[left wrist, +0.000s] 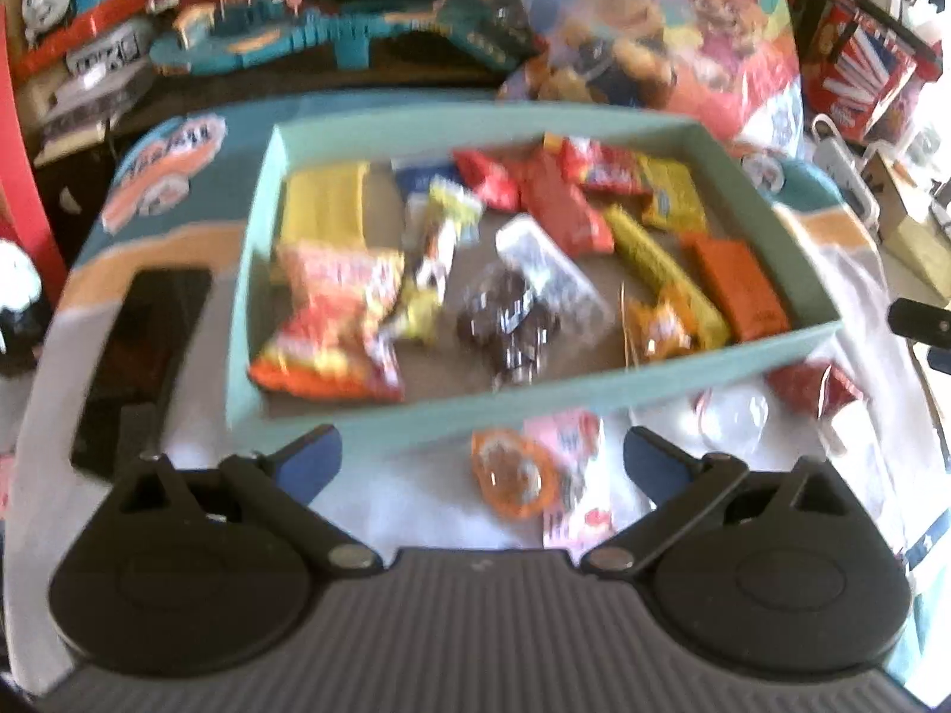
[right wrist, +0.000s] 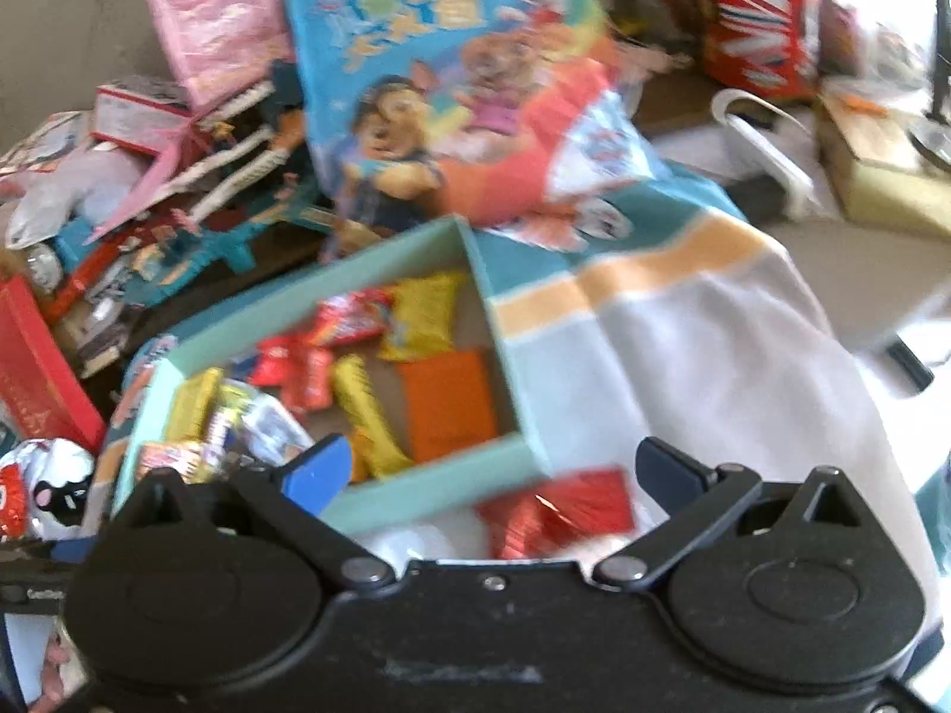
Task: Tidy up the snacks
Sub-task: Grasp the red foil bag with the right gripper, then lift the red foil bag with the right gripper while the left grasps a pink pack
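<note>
A pale green box (left wrist: 255,249) sits on a cartoon-print blanket and holds several snacks: a yellow pack (left wrist: 324,208), an orange-red bag (left wrist: 336,327), a dark wrapped sweet (left wrist: 511,327) and an orange bar (left wrist: 740,285). My left gripper (left wrist: 481,463) is open just in front of the box, over an orange round snack (left wrist: 514,478) and a pink packet (left wrist: 573,437). In the right wrist view the same box (right wrist: 428,490) lies left of centre. My right gripper (right wrist: 493,469) is open above a red foil snack (right wrist: 559,514) outside the box's near corner.
A red foil snack (left wrist: 814,389) and a clear wrapper (left wrist: 734,416) lie right of the box. A black flat object (left wrist: 142,356) lies to its left. Toy train tracks (left wrist: 333,41), a cartoon pillow (right wrist: 452,83) and red boxes (right wrist: 761,18) crowd the back.
</note>
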